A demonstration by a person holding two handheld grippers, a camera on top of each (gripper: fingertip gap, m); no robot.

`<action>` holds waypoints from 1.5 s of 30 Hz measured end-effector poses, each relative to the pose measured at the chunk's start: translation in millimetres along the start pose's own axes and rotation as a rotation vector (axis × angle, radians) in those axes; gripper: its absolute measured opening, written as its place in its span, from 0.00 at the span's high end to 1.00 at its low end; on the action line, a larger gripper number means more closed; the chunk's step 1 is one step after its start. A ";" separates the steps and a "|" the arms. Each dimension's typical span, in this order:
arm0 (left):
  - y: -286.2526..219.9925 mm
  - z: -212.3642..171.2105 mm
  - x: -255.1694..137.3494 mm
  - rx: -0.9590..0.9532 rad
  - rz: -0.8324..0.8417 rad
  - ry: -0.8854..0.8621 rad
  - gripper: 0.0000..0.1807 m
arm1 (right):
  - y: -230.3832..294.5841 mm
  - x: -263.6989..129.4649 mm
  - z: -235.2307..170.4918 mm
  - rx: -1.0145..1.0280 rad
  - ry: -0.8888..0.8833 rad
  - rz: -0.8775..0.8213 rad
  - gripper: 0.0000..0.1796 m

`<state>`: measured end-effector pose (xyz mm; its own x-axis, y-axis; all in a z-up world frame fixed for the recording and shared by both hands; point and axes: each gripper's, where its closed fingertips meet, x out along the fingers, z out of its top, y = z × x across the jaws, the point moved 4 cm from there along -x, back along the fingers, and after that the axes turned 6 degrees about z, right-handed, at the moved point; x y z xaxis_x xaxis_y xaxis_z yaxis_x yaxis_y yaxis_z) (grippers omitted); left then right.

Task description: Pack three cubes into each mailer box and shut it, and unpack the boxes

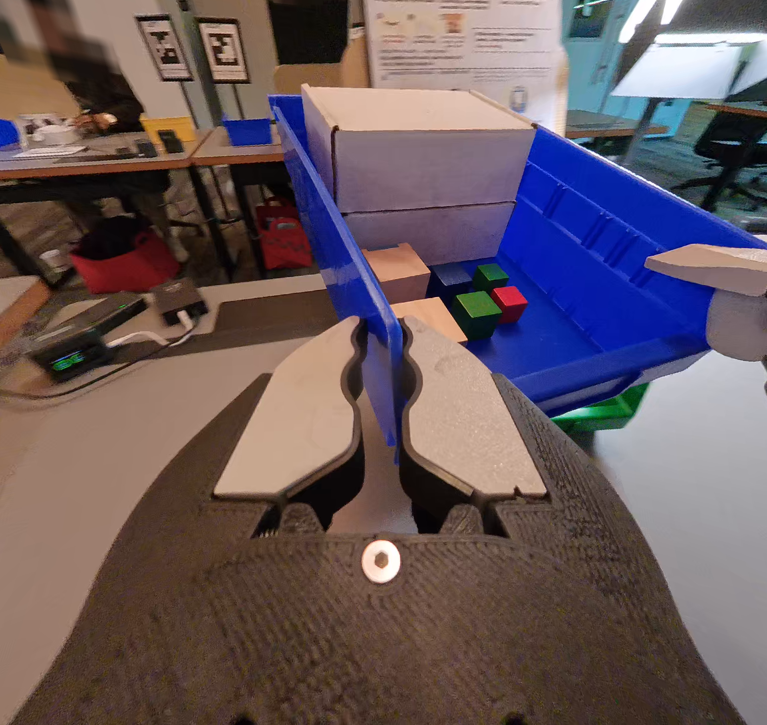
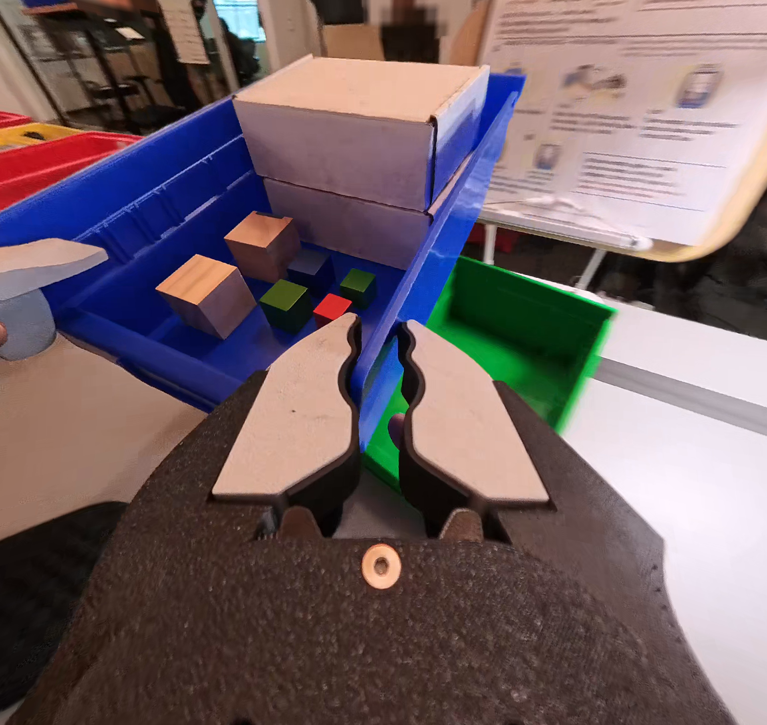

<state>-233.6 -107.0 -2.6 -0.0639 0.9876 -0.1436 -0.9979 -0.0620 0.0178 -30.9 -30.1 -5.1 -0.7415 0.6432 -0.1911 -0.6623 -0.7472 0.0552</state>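
A blue bin (image 1: 602,224) (image 2: 124,207) is held tilted above the table. My left gripper (image 1: 382,323) is shut on its left wall. My right gripper (image 2: 377,323) is shut on its right wall. Two closed white mailer boxes (image 1: 423,166) (image 2: 344,153) are stacked at the bin's far end. In front of them lie two plain wooden cubes (image 1: 398,273) (image 2: 207,290), two green cubes (image 1: 475,311) (image 2: 286,302), a red cube (image 1: 508,300) (image 2: 332,307) and a dark blue cube (image 1: 450,280) (image 2: 311,267). Each view shows the other gripper's finger at the opposite wall.
A green bin (image 2: 519,331) (image 1: 602,410) sits under and beside the blue bin on the white table (image 2: 664,497). Red and yellow bins (image 2: 50,157) stand at the left. Black devices with cables (image 1: 83,331) lie left on the table. A poster board (image 2: 643,103) stands behind. The tips of one gripper are about 20 cm away from the tips of the other.
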 end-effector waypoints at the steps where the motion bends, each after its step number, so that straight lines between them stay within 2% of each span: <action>1: 18.5 -4.0 -6.3 -0.005 0.026 0.002 0.93 | 14.9 15.0 -1.8 0.000 0.003 0.034 0.91; 8: 119.5 -57.1 -38.9 -0.054 0.163 0.021 0.93 | 104.0 93.4 -33.2 -0.026 0.011 0.213 0.89; 13: 149.7 -111.1 -37.8 -0.079 0.197 0.110 0.94 | 130.0 125.6 -83.5 0.003 0.062 0.260 0.88; 20: 149.5 -163.9 -26.2 -0.124 0.186 0.169 0.94 | 127.4 135.7 -126.2 -0.006 0.137 0.242 0.88; 27: 142.4 -175.6 -13.0 -0.085 0.185 0.167 0.93 | 112.9 142.7 -141.0 -0.089 0.219 0.242 0.88; 29: 141.3 -167.8 -16.0 -0.080 0.159 0.115 0.84 | 109.0 134.1 -138.6 -0.139 0.246 0.287 0.86; 30: 142.7 -159.0 -20.7 -0.071 0.160 0.063 0.80 | 103.8 126.7 -135.3 -0.156 0.267 0.301 0.81; 32: 143.5 -137.6 -32.1 -0.016 0.156 -0.034 0.80 | 88.2 108.7 -125.6 -0.205 0.303 0.317 0.70; 33: 139.4 -128.2 -35.7 0.031 0.128 -0.053 0.80 | 78.0 100.0 -121.6 -0.255 0.332 0.310 0.68; 35: 123.9 -118.5 -35.1 0.139 0.040 0.006 0.76 | 52.9 88.4 -118.7 -0.419 0.418 0.256 0.66; 38: 84.3 -119.6 -26.9 0.339 -0.158 0.147 0.68 | 22.5 85.2 -137.5 -0.623 0.666 0.225 0.61; 42: 36.3 -151.6 -13.8 0.597 -0.408 0.375 0.58 | 9.8 99.2 -169.0 -0.737 0.822 0.234 0.62; 43: 32.4 -164.6 -8.4 0.657 -0.435 0.448 0.57 | 8.2 103.0 -176.0 -0.761 0.845 0.230 0.64; 45: 31.8 -189.2 3.8 0.770 -0.450 0.569 0.57 | 1.0 108.9 -189.0 -0.803 0.885 0.204 0.75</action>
<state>-267.1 -132.6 -189.7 0.1167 0.6710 -0.7323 -0.6688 0.5981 0.4415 -92.1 7.5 -211.1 -0.2871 0.3989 -0.8709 -0.0541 -0.9145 -0.4010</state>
